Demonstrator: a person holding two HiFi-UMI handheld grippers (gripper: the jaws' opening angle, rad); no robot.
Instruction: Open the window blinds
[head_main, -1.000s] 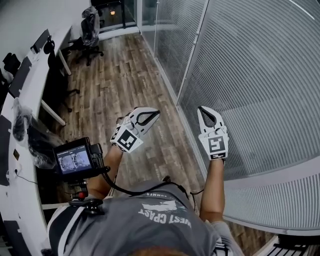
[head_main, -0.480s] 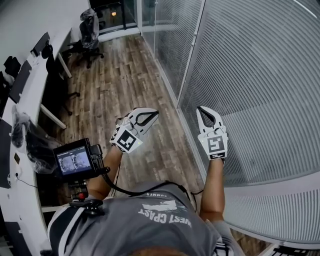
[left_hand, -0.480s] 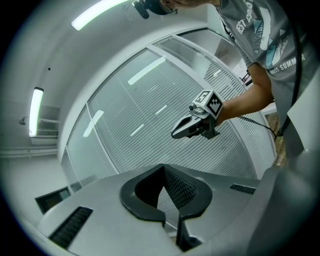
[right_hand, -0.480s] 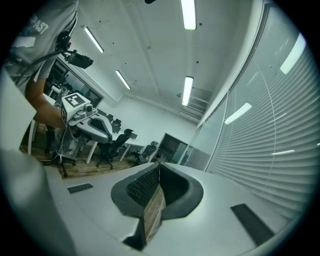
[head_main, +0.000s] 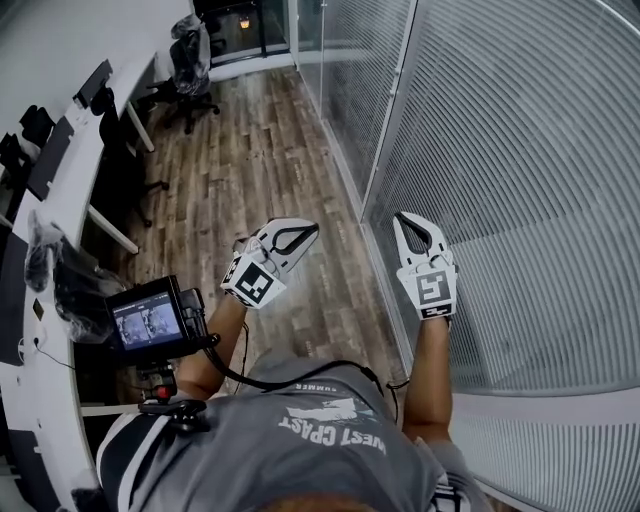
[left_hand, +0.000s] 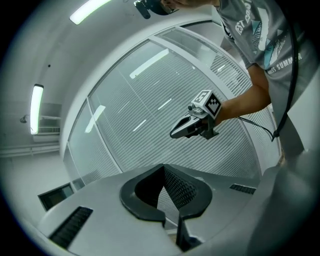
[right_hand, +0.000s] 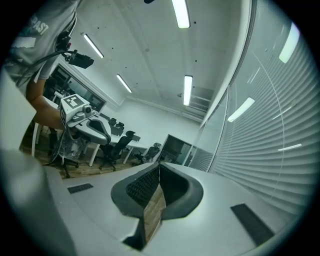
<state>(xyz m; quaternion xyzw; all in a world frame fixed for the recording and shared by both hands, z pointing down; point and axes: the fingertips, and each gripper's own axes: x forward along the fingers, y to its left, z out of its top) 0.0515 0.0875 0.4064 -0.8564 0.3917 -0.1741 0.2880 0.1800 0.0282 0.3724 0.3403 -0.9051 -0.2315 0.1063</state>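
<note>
left hand-held gripper (head_main: 312, 231) and right hand-held gripper (head_main: 401, 219): both clenched, jaw tips met, nothing between them. each is carried level in front of the person (head_main: 320, 440). the right one is just beside the blinds (head_main: 520, 150); the left one is over the wood floor (head_main: 250, 160), apart from them.

step in hand, as judged: the approach. no slat, cord or wand is touched, and the opening itself is not yet begun.

next move, as judged: find the control of the blinds, which no view shows, bring one hand-held gripper to it, part the jaws and close them on it. a thin cord or rod would call for a centred, firm pinch.

the blinds: pale horizontal slats, turned flat and closed. they fill tall panels that run along the right edge of the wood floor to its far end, parted by a pale upright frame post (head_main: 392, 110). ceiling lights mirrored on the panels in the left gripper view suggest glass in front of the slats.

along the opposite edge of the floor stands a long bench (head_main: 35, 400) with dark chairs (head_main: 190, 55).
</note>
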